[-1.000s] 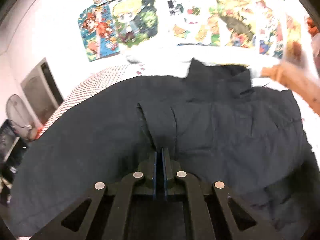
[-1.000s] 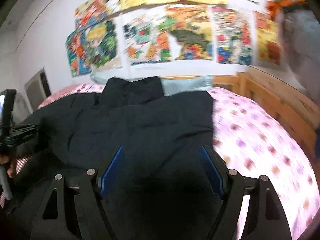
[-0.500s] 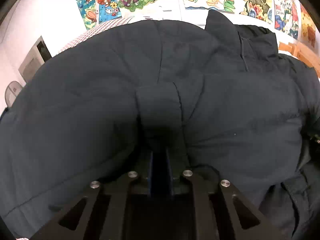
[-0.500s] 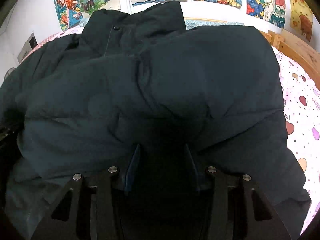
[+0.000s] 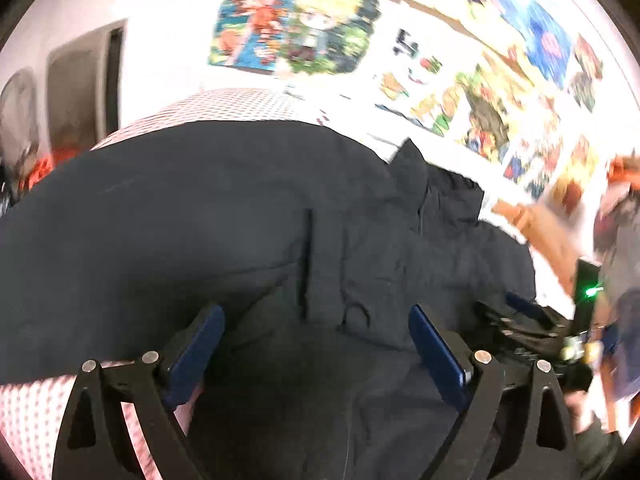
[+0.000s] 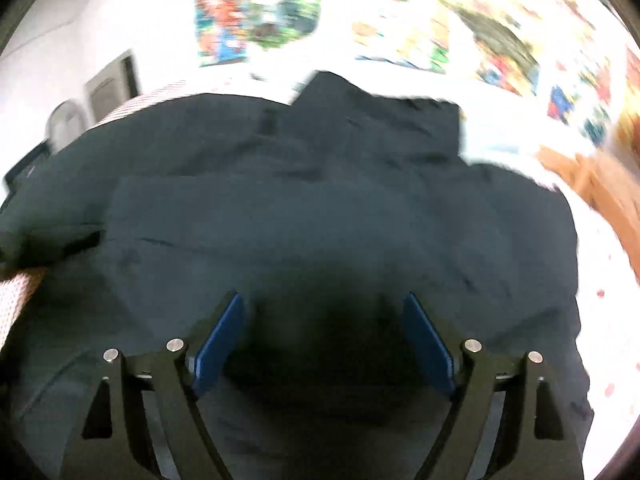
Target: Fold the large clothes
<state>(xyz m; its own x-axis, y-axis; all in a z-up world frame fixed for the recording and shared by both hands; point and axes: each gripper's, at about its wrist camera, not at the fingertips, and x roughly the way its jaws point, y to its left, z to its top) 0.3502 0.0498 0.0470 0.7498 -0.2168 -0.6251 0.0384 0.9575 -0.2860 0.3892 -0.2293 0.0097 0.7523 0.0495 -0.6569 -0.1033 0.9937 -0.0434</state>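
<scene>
Left wrist view: left gripper [image 5: 316,344] and right gripper [image 6: 322,340] jaws opening wide, nothing held; puffy jacket [image 5: 240,216] may spring unfolded near bed [image 5: 28,412] edge.

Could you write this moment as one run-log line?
step: fold jacket | left gripper: opening, empty | right gripper: opening, empty | jacket: lying on bed

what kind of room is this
Most likely a bedroom: a dark coat lies spread on a bed with patterned sheets, a wooden bed frame runs beside it, and cartoon posters cover the wall.
</scene>
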